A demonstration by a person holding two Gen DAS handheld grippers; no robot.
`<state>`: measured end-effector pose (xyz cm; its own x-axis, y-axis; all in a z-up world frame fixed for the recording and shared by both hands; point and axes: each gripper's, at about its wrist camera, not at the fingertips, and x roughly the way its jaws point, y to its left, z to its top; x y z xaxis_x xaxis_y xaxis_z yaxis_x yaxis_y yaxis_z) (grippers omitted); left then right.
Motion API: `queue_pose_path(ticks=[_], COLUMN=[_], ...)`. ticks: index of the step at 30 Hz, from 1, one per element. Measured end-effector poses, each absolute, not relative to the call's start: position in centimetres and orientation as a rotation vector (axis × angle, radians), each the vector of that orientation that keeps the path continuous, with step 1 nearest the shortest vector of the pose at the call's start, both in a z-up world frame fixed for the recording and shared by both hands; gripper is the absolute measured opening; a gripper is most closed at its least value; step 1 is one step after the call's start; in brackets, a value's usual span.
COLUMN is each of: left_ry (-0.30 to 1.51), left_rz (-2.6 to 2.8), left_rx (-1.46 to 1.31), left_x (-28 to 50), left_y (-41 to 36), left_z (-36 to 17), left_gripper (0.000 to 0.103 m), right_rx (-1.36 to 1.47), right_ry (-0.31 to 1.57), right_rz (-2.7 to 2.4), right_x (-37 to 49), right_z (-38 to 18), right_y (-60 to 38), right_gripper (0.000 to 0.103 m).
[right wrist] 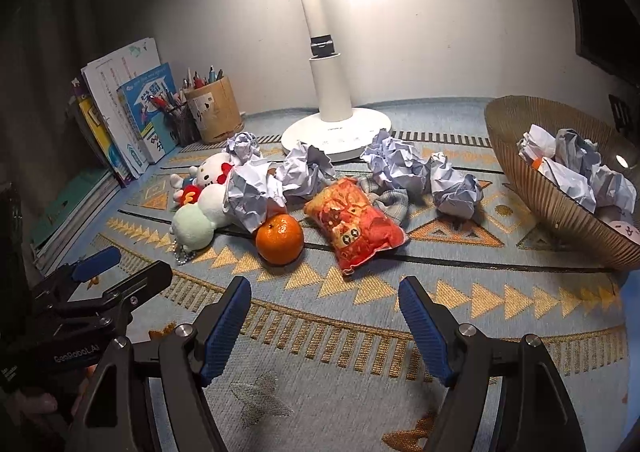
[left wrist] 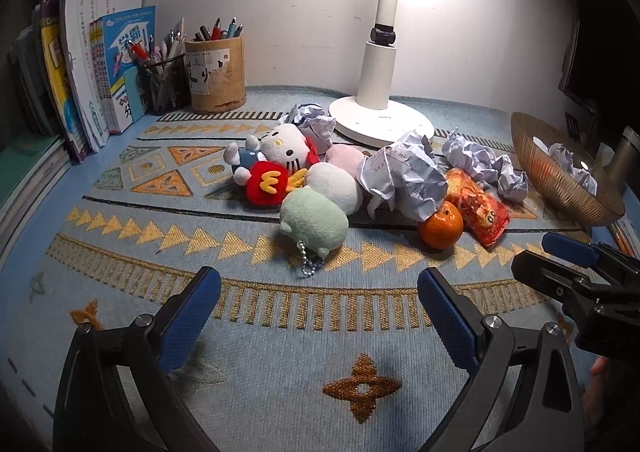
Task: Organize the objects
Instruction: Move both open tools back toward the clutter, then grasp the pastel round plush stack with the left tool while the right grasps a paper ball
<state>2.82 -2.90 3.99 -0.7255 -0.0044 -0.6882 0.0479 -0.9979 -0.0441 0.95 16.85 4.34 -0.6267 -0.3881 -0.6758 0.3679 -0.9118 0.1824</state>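
A pile lies mid-table: a Hello Kitty plush (left wrist: 280,146) (right wrist: 212,174), a green plush with a bead chain (left wrist: 314,224) (right wrist: 192,226), an orange (left wrist: 441,227) (right wrist: 279,239), a red snack bag (left wrist: 478,208) (right wrist: 354,226) and several crumpled paper balls (left wrist: 404,176) (right wrist: 458,188). A brown ribbed bowl (left wrist: 552,176) (right wrist: 532,180) at the right holds more crumpled paper. My left gripper (left wrist: 318,316) is open and empty, in front of the green plush. My right gripper (right wrist: 324,326) is open and empty, in front of the orange and snack bag.
A white lamp base (left wrist: 380,120) (right wrist: 340,136) stands behind the pile. Two pen holders (left wrist: 216,72) (right wrist: 212,112) and upright books (left wrist: 104,64) (right wrist: 132,116) line the back left. A patterned blue cloth (left wrist: 280,372) covers the table.
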Motion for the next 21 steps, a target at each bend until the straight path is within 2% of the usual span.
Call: queue_pose_path(ticks=[5,9,10,12,14,16,17,19,21], left_ry=[-0.094,-0.016,0.002,-0.016,-0.051,-0.019,-0.013,-0.033,-0.037], left_rz=[-2.888,-2.976,-2.98,-2.953,-2.924,-2.934,-2.938,-2.946,-2.938], left_rx=[1.215,1.289,1.323,1.372,1.426,1.447,1.45,1.439,1.445], left_x=[-0.4,-2.9,-3.6,-4.6,-5.3,-5.6,-5.7,-5.6,-5.3], left_y=[-4.1,-5.0,-5.1,-4.7,-4.3,-4.2,-4.1,-3.8,-3.5], left_z=[4.9,4.1,3.7,2.8,1.9,1.4,1.2,1.1,1.3], left_gripper=[0.097,0.091,0.085,0.08,0.06,0.059,0.056,0.042,0.04], right_rx=[1.053,1.065,1.076,1.114,1.142,1.16,1.165,1.161,1.142], right_ry=[0.012,0.053,0.055,0.042,0.044,0.07,0.075,0.069,0.063], right_rz=[-2.417,-2.376,-2.368,-2.35,-2.337,-2.323,-2.318,-2.297,-2.307], right_x=[-2.1,-4.9,-5.6,-7.0,-8.1,-8.7,-8.9,-9.1,-9.0], right_z=[6.5,6.8,6.5,5.8,5.1,4.5,4.2,4.0,4.2], right_y=[14.6,11.8,11.2,10.2,9.4,8.7,8.5,8.2,8.2], right_gripper=[0.075,0.075,0.075,0.075,0.074,0.069,0.064,0.054,0.049])
